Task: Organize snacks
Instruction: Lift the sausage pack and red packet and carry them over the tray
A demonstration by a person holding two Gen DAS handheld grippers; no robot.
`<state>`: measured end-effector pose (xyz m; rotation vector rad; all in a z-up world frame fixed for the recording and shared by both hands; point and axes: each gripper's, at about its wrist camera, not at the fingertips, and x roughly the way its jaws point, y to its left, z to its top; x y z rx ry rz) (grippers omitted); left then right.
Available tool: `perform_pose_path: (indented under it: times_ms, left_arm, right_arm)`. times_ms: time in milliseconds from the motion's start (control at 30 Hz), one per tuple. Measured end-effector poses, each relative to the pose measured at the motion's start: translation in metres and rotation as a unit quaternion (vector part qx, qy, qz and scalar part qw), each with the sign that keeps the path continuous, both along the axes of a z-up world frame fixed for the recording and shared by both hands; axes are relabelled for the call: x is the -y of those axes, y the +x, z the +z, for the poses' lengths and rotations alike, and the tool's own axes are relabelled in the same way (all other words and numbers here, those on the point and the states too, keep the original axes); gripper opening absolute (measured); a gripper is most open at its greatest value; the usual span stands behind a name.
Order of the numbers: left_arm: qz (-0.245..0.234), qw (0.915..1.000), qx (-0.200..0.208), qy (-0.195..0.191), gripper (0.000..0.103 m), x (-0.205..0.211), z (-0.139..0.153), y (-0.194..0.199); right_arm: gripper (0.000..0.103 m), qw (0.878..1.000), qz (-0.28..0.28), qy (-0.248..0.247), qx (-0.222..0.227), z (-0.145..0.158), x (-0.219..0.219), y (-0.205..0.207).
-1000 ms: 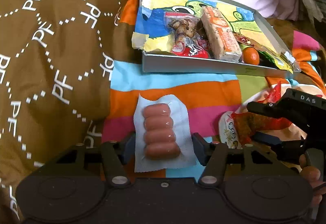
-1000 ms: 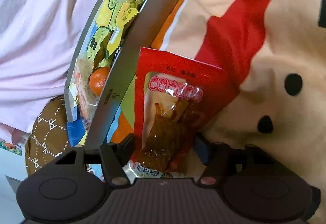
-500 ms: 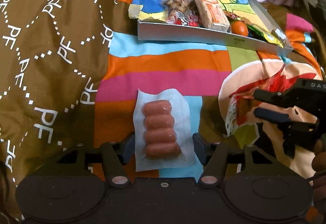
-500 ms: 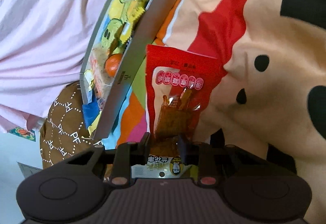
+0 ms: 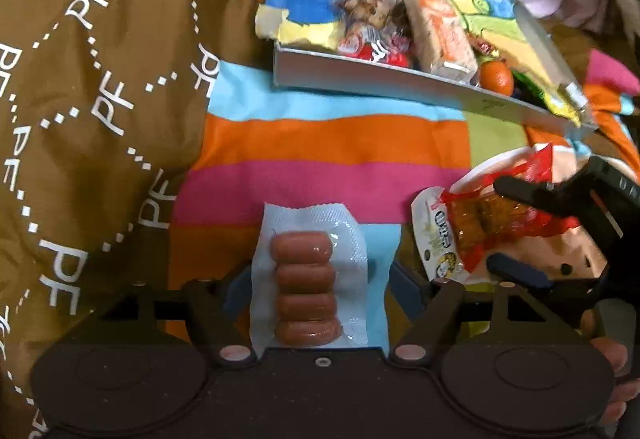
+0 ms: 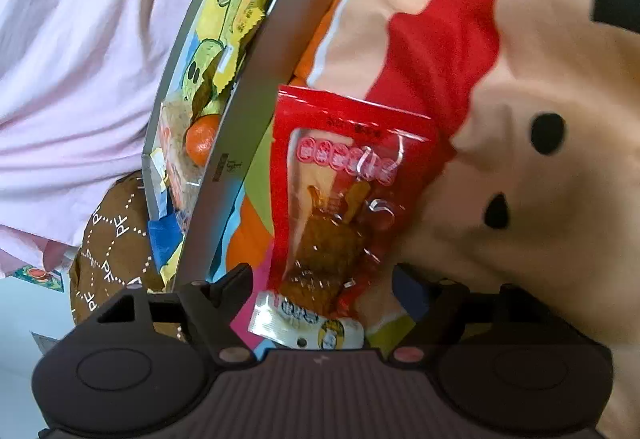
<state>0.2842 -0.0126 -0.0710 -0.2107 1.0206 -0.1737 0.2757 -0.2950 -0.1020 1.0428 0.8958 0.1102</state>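
Two packs (image 5: 306, 291) between spread jaws.

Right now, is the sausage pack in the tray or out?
Out: the sausage pack lies on the striped blanket, short of the tray.

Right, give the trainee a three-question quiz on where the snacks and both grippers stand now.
1. True or false: the sausage pack already lies inside the grey tray.
2. Which snack lies between the jaws of the right gripper? A) the sausage pack B) the red pouch C) the orange fruit
3. Fill in: the left gripper straddles the sausage pack with its jaws ____.

Key
1. False: it lies on the striped blanket, short of the tray.
2. B. The jaws have just been opening and stand clear of the pouch.
3. Open: they have just been opening, and neither pad presses the pack.
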Motion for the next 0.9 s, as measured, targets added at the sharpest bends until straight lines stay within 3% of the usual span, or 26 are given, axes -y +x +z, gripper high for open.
perform_pose_path:
  times_ms: [133, 233, 267, 333, 567, 733, 900]
  left_arm:
    - [-0.005, 0.9994, 0.007, 0.034, 0.073, 0.011, -0.005, -0.002]
    - [-0.006, 0.9979, 0.016, 0.063, 0.065, 0.016, -0.006, -0.004]
    - [-0.007, 0.9976, 0.018, 0.067, 0.063, 0.016, -0.007, -0.004]
    - [-0.005, 0.9976, 0.024, 0.064, 0.063, 0.014, -0.006, -0.006]
    - [0.006, 0.9981, 0.033, 0.052, 0.056, 0.006, 0.000, -0.015]
    - [0.008, 0.9974, 0.038, 0.060, 0.054, 0.010, 0.004, -0.019]
    - [0.008, 0.9974, 0.037, 0.061, 0.053, 0.012, 0.007, -0.023]
  right_arm:
    - [0.090, 1.000, -0.011, 0.002, -0.006, 0.001, -0.006, 0.016]
    - [0.093, 1.000, -0.017, -0.002, -0.015, 0.000, -0.012, 0.024]
    - [0.091, 1.000, -0.016, -0.009, -0.018, 0.000, -0.014, 0.025]
    - [0.071, 0.999, -0.025, -0.026, -0.027, 0.000, -0.016, 0.025]
    - [0.062, 0.998, -0.048, -0.001, -0.031, -0.008, -0.010, 0.015]
    - [0.049, 0.999, -0.038, 0.010, -0.024, -0.009, -0.008, 0.007]
    - [0.048, 0.999, -0.030, 0.011, -0.015, -0.009, -0.005, 0.005]
